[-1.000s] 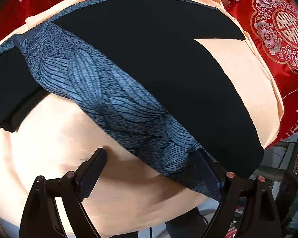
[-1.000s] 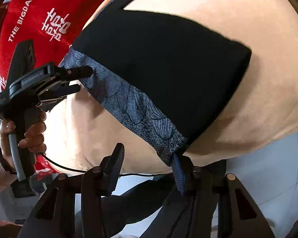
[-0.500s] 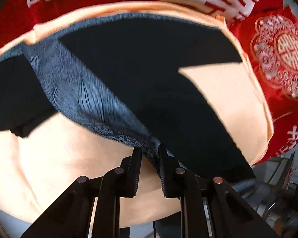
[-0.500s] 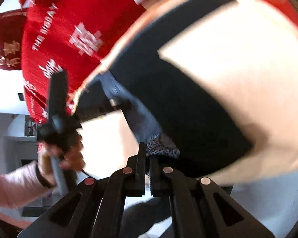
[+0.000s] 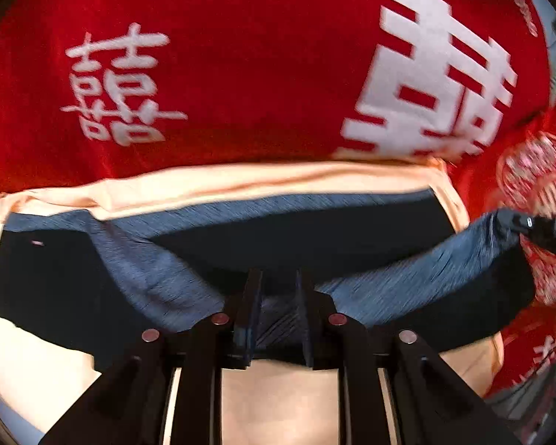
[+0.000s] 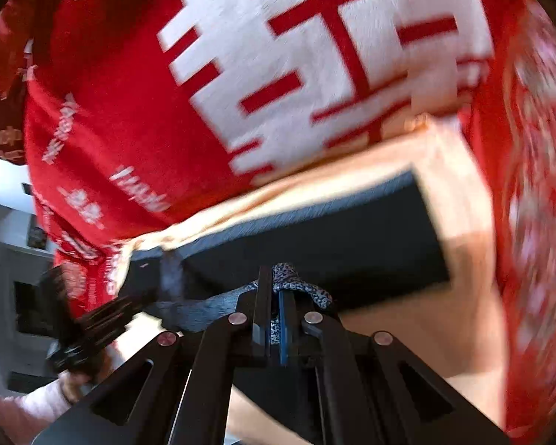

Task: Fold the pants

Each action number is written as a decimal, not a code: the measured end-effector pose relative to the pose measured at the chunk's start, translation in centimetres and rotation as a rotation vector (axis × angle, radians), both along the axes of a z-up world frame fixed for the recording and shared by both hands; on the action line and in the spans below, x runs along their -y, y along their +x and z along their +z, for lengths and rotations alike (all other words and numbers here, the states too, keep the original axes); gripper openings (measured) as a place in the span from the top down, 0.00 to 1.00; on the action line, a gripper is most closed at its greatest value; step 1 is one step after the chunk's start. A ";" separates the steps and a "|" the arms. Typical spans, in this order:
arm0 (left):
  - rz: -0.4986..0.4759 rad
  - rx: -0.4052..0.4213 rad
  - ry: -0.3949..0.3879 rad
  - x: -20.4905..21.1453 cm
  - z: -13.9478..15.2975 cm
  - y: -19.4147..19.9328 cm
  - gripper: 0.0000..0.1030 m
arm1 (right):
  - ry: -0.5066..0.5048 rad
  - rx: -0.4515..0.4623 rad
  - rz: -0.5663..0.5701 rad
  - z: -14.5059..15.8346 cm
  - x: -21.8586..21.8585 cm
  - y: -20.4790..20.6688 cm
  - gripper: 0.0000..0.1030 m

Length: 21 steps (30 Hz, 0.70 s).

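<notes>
The pants [image 5: 315,237] are black with a blue-grey patterned side stripe [image 5: 426,278] and lie on a peach sheet [image 5: 241,181]. My left gripper [image 5: 278,289] is shut on the patterned edge and holds it lifted. My right gripper [image 6: 274,289] is shut on the same edge farther along, with a fold of patterned cloth [image 6: 296,285] bunched over its fingers. The right gripper also shows at the right of the left wrist view [image 5: 530,222], and the left one at the lower left of the right wrist view [image 6: 103,319]. The lifted stripe sags between them over the black pants [image 6: 315,244].
A red blanket [image 5: 241,74] with large white characters lies beyond the peach sheet [image 6: 459,278]. A red embroidered cushion [image 5: 537,170] sits at the right. The person's hand and pink sleeve [image 6: 37,400] show at lower left of the right wrist view.
Both grippers went from open to shut on the patterned edge, then lifted it and carried it toward the far side of the pants. Both views are motion-blurred now.
</notes>
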<state>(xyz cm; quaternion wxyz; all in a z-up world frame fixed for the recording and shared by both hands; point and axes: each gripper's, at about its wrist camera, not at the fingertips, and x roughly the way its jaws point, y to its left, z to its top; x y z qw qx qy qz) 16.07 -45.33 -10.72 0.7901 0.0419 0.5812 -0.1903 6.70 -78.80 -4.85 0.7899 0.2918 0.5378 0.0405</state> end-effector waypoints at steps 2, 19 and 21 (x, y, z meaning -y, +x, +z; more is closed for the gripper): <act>0.043 0.018 0.018 -0.5 -0.1 0.6 0.27 | -0.028 -0.017 -0.007 -0.6 1.6 2.7 0.97; 0.032 -0.036 0.284 3.6 -10.6 4.2 0.27 | -0.284 -0.167 -0.015 -4.5 6.5 8.1 0.22; 0.040 -0.039 0.287 3.5 -10.7 4.3 0.27 | -0.278 -0.205 0.031 -5.8 6.1 8.0 0.34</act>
